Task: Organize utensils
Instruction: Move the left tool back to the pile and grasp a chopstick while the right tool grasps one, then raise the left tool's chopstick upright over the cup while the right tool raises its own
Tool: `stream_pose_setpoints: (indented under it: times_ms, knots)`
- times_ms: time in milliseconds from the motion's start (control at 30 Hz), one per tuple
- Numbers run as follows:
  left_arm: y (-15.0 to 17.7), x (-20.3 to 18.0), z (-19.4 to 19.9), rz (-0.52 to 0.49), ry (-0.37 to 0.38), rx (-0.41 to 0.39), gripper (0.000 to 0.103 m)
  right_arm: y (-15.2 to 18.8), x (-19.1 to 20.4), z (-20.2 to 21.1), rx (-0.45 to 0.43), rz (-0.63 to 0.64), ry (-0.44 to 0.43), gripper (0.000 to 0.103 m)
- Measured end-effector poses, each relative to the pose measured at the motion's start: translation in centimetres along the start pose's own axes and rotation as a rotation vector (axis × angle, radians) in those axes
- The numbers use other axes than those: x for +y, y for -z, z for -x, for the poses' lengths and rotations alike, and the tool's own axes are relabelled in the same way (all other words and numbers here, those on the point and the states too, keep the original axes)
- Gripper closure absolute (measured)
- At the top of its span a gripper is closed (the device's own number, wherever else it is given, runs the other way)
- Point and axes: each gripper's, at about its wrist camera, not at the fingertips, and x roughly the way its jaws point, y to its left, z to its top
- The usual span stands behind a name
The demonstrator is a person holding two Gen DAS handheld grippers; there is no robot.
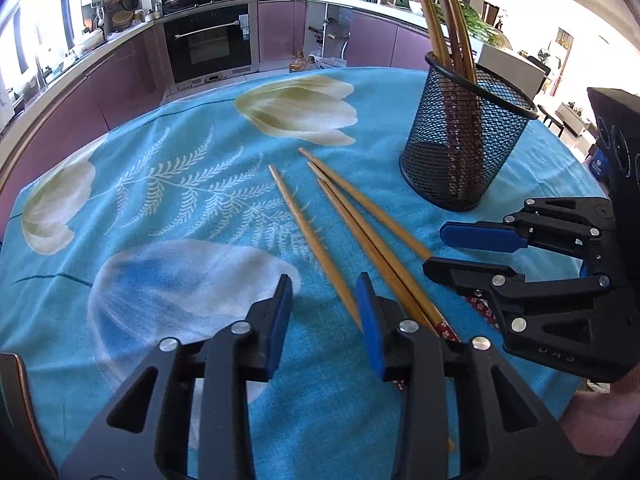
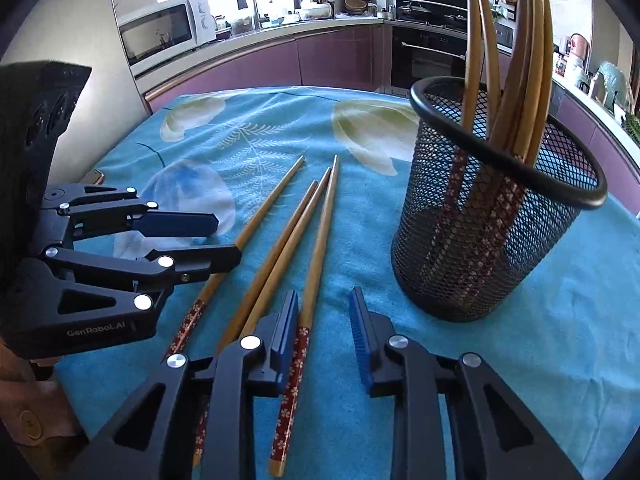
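Observation:
Several wooden chopsticks point(image 1: 360, 220) with red patterned handles lie loose on the blue floral tablecloth point(image 1: 168, 200); they also show in the right wrist view point(image 2: 280, 236). A black mesh holder point(image 1: 464, 136) stands upright to their right with several chopsticks in it, and it also shows in the right wrist view point(image 2: 496, 204). My left gripper point(image 1: 324, 300) is open and empty, just left of the loose chopsticks. My right gripper point(image 2: 324, 312) is open and empty; its left finger rests beside one chopstick's handle. Each gripper appears in the other's view, the right gripper point(image 1: 440, 248) and the left gripper point(image 2: 228, 240).
The table point(image 1: 60, 280) stands in a kitchen. An oven point(image 1: 208, 40) and purple cabinets line the far wall. A microwave point(image 2: 164, 32) sits on the counter. A dark object point(image 2: 94, 177) lies at the table's left edge.

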Motion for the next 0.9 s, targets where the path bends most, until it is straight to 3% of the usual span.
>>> stream_pose_setpoints:
  times_ms: [200, 400, 567, 900]
  knots:
    - [-1.0, 0.3, -1.0, 0.003, -0.003, 0.02, 0.068, -1.1, 0.0, -1.0, -0.003, -0.011, 0.012, 0.079]
    - [-1.7, 0.7, -1.5, 0.023, -0.019, 0.022, 0.087, -1.9, -0.1, -1.7, -0.008, -0.029, -0.004, 0.094]
    - [-1.4, 1.0, -1.4, 0.068, -0.004, 0.003, 0.095, -1.8, -0.5, -1.6, -0.015, -0.069, -0.036, 0.097]
    - [-1.0, 1.2, 0.4, 0.101, 0.033, -0.045, 0.095, -1.2, -1.2, 1.0, -0.067, -0.105, -0.104, 0.097]
